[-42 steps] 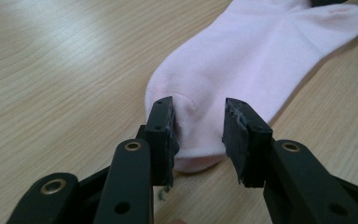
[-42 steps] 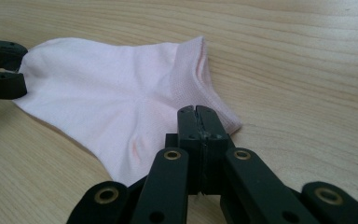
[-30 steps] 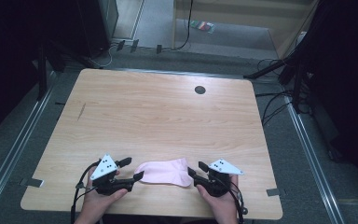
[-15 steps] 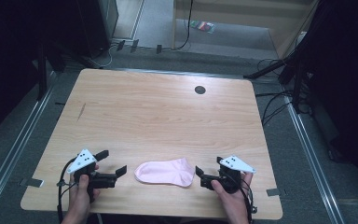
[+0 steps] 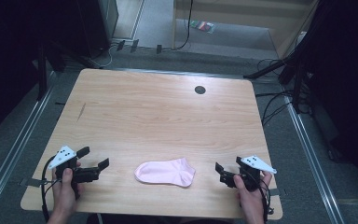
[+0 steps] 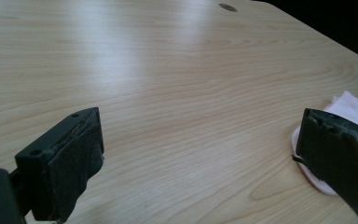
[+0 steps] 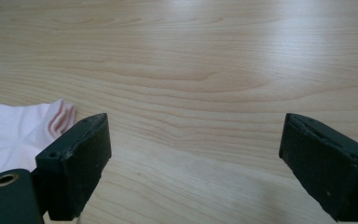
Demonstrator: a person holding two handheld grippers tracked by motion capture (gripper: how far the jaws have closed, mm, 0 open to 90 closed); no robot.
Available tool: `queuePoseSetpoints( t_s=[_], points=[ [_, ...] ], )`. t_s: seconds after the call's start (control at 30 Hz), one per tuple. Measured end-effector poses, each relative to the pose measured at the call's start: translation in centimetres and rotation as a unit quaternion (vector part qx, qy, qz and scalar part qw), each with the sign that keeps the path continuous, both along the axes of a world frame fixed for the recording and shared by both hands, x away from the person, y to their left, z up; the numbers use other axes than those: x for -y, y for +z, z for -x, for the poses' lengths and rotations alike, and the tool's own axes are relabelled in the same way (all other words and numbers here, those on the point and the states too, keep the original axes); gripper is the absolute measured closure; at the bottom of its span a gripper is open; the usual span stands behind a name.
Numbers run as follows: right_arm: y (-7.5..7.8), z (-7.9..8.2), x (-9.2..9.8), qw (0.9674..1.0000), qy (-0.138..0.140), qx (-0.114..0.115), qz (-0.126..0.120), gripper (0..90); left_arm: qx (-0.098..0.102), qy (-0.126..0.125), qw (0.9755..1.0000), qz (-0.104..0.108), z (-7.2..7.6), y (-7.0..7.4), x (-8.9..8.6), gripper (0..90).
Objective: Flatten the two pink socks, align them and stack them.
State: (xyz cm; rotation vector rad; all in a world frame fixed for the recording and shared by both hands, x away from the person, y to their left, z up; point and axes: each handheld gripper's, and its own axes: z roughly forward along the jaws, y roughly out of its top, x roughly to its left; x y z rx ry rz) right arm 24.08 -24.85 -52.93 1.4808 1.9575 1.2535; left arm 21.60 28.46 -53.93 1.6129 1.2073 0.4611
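Both hands have drawn apart since a moment ago, leaving the pink sock (image 5: 165, 171) lying flat and alone near the table's (image 5: 158, 116) front edge; the left gripper (image 5: 94, 168) sits well to its left, jaws spread wide with nothing between them after just opening; the right gripper (image 5: 220, 173) sits off its right end, jaws likewise spread and empty.

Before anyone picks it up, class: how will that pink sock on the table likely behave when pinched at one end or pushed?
The pink sock lies flat with soft creases near its cuff, so it is probably floppy: pinched at one end, the rest would likely droop. It looks thin, so probably light. Pushed across the smooth wooden table, it would likely bunch or slide, not roll.
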Motion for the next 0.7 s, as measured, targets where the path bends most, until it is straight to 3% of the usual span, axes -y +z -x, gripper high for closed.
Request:
queuePoseSetpoints(
  t_s=[0.33, 0.6, 0.7],
  points=[
    [-0.4, 0.7, 3.3, 0.9996, -0.028, -0.011, 0.003, 8.9, -0.011, 0.037, 0.9990, -0.019, 0.9, -0.5, -3.7, 1.0],
    [-0.9, 1.5, 6.2, 0.9982, -0.057, -0.018, 0.004, 10.9, -0.015, 0.072, 0.9966, -0.036, 1.7, -0.6, -6.4, 1.0],
    [-1.2, 1.8, 7.1, 0.9978, -0.064, -0.019, 0.006, 11.0, -0.013, 0.085, 0.9958, -0.033, 1.9, -0.6, -7.3, 1.0]
  ],
)
